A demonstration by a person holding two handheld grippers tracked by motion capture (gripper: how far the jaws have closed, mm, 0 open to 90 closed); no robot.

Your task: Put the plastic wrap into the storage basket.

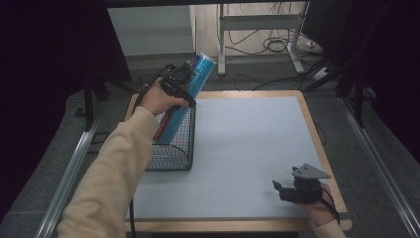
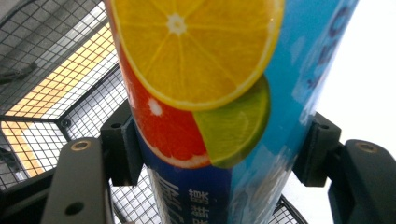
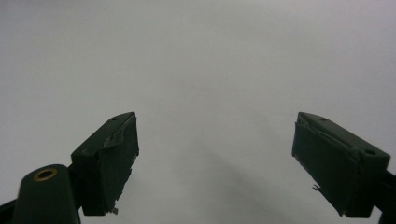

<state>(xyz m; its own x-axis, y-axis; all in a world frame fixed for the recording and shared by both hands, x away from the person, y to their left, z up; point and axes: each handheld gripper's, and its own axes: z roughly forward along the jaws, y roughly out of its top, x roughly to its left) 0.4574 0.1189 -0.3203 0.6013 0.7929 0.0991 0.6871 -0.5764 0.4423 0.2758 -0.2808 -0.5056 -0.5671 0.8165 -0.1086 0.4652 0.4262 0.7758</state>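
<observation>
We locate the tall blue cylindrical can printed with citrus slices [image 1: 184, 101] tilted over the black wire-mesh basket [image 1: 173, 151] at the table's [image 1: 247, 148] left side: its lower end sits inside the basket, its top leans up and away from us. The left gripper [image 1: 179, 84] has its fingers [image 2: 122, 144] pinching the can across its body, square to the long axis. The right gripper [image 1: 292, 191] rests well apart on the table, fingers [image 3: 109, 161] spread around nothing.

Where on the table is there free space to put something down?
The grey mat is bare between the wire basket and the right hand-held gripper. It is crowded at the basket, where the left hand-held gripper holds the blue tube.
</observation>
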